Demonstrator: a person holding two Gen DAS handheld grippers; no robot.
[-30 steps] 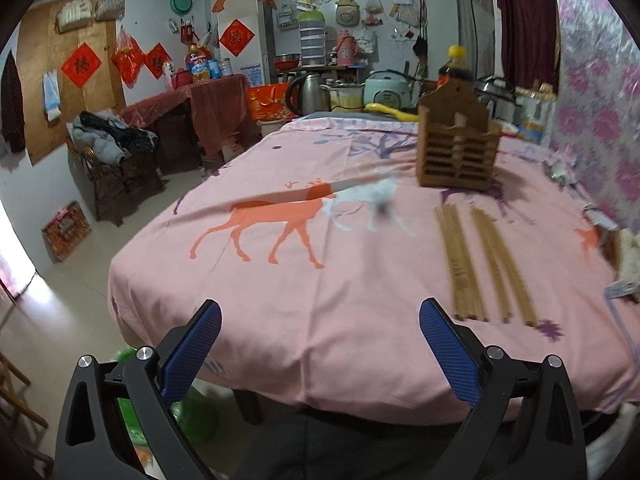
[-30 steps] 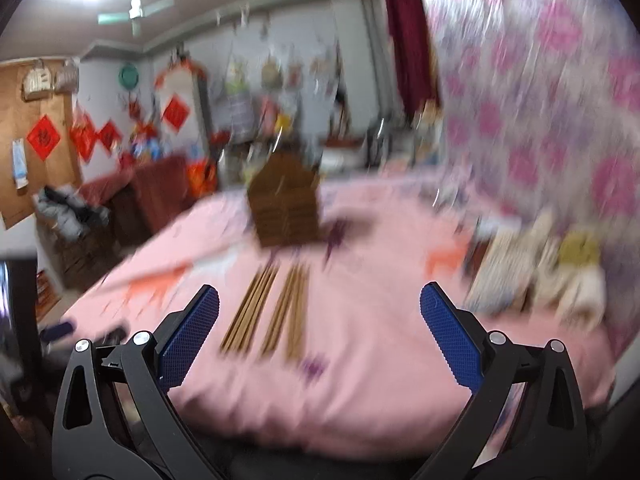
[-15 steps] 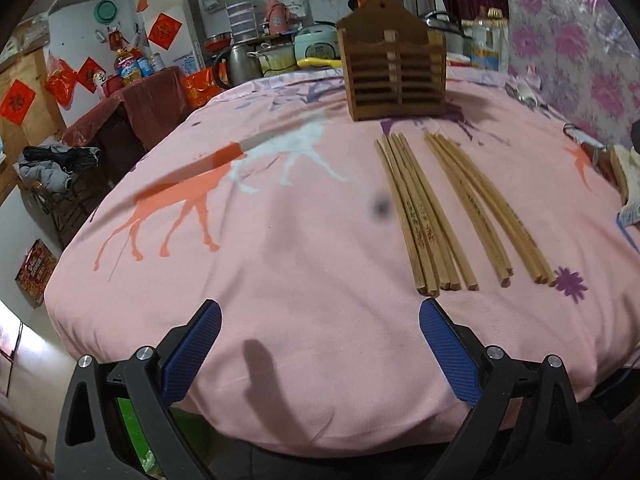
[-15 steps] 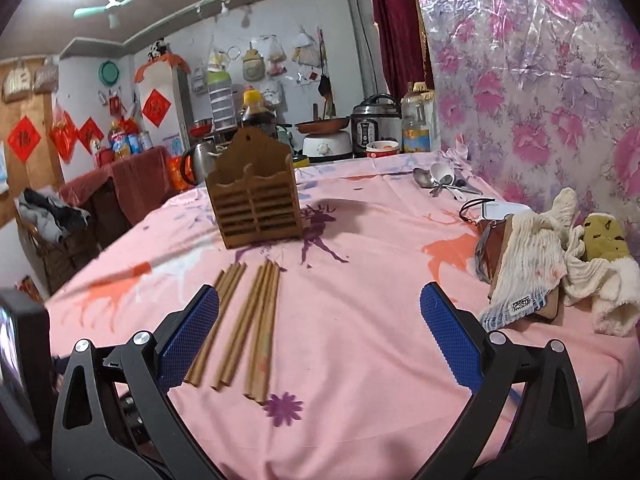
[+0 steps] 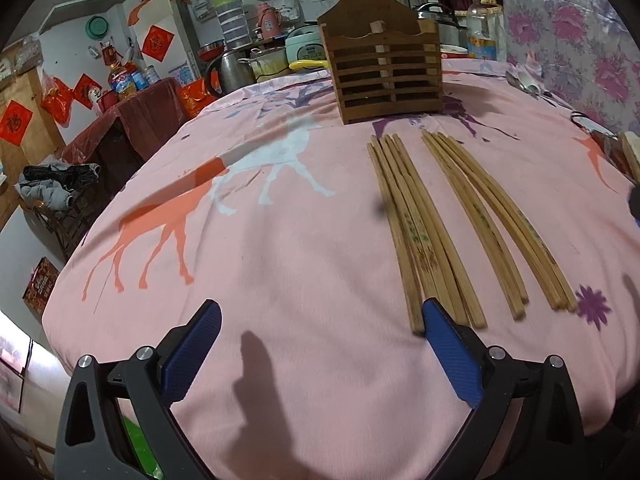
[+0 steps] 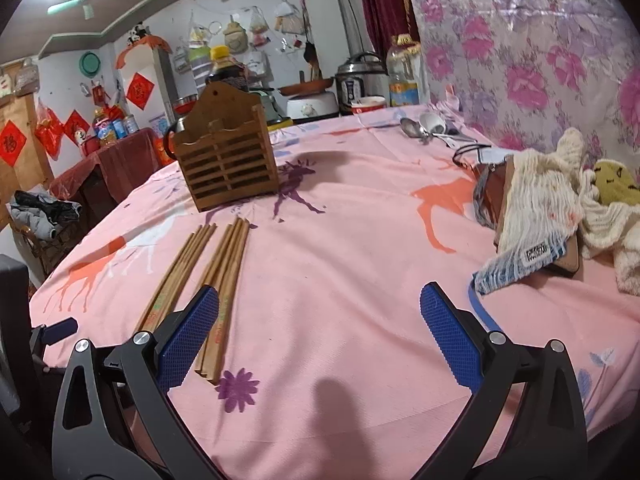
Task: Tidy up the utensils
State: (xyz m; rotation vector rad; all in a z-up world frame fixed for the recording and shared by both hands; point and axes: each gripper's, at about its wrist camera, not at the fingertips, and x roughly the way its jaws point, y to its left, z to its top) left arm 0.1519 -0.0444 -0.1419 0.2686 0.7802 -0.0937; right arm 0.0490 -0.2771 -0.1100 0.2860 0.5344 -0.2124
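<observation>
Chopsticks lie in two bundles on the pink deer-print cloth of the bench [image 5: 280, 280], both just in front of the wooden holder [image 5: 386, 76], their far tips toward it. The left bundle of chopsticks [image 5: 416, 232] and the right bundle of chopsticks [image 5: 496, 220] lie near each other with a strip of cloth between them, fanning slightly apart toward the near edge.

The left tongs [image 5: 320, 352] stand wide open and grip nothing; their right blue pad sits just at the near ends of the left bundle, though whether it touches them cannot be told. The right tongs [image 6: 320, 332] are likewise spread wide and empty; their left pad overlaps the near part of the right bundle in the right wrist view, and contact cannot be told there either. Both pairs point forward, toward the holder, low above the cloth.

Right of the holder, well apart, metal spoons [image 6: 416, 126] lie near the floral wall covering [image 6: 540, 60], and nearer the edge a cream cloth heap [image 6: 552, 200] rests on a brown object. Behind the holder stand a dark bottle [image 6: 224, 66] and a rice cooker [image 6: 360, 80]. Nothing lies between the bundles and the holder.
</observation>
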